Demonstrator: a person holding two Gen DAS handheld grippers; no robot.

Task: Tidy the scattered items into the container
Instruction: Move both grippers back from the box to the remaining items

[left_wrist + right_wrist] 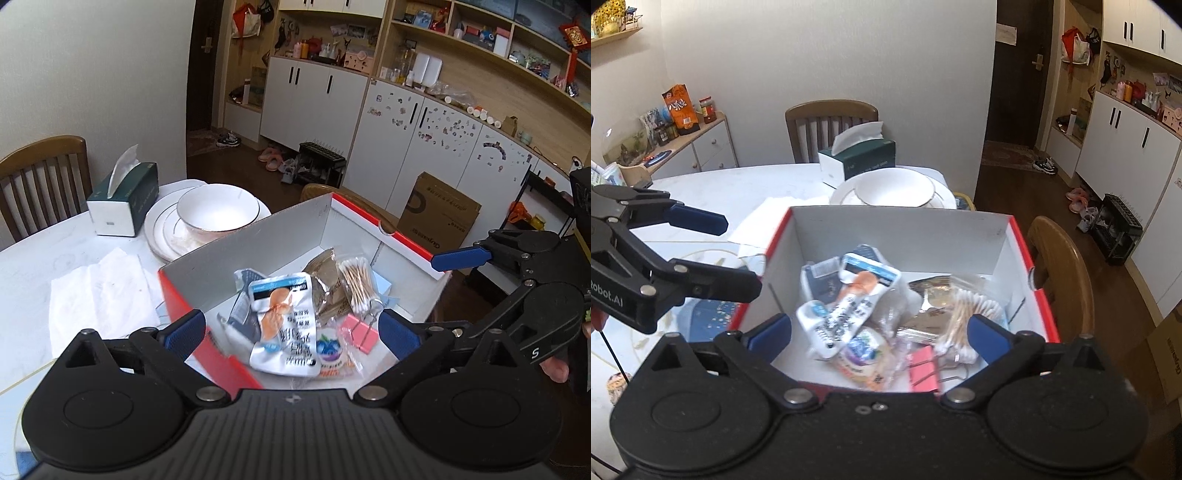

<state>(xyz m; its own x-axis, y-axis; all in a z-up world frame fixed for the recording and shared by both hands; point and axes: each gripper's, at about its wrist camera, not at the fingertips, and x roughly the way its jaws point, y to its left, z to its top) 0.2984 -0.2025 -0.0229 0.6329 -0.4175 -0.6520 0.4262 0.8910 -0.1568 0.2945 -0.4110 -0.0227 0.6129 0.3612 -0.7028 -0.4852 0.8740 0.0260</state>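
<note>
Box (pixel 295 229) filled; bowl (pixel 218 208), tissue box (pixel 125 199) behind.

We're looking into a lived-in home, a dining corner opening onto an entryway. A white table (pixel 746 184) is carrying a stack of plates with a bowl (pixel 218 210) and a tissue box (pixel 125 199), and wooden dining chairs (pixel 831 125) are standing around it. At one o'clock in the left wrist view, open wooden shelves (pixel 491 48) are holding ornaments and bottles, with sticker-covered white cabinets (pixel 436 140) sitting beneath. At twelve o'clock a dark front door (pixel 207 62) is showing, bags (pixel 247 22) hanging beside it and slippers (pixel 271 157) lying on the wood floor. At ten o'clock in the right wrist view, snack packets (pixel 681 109) are crowding a sideboard.
</note>
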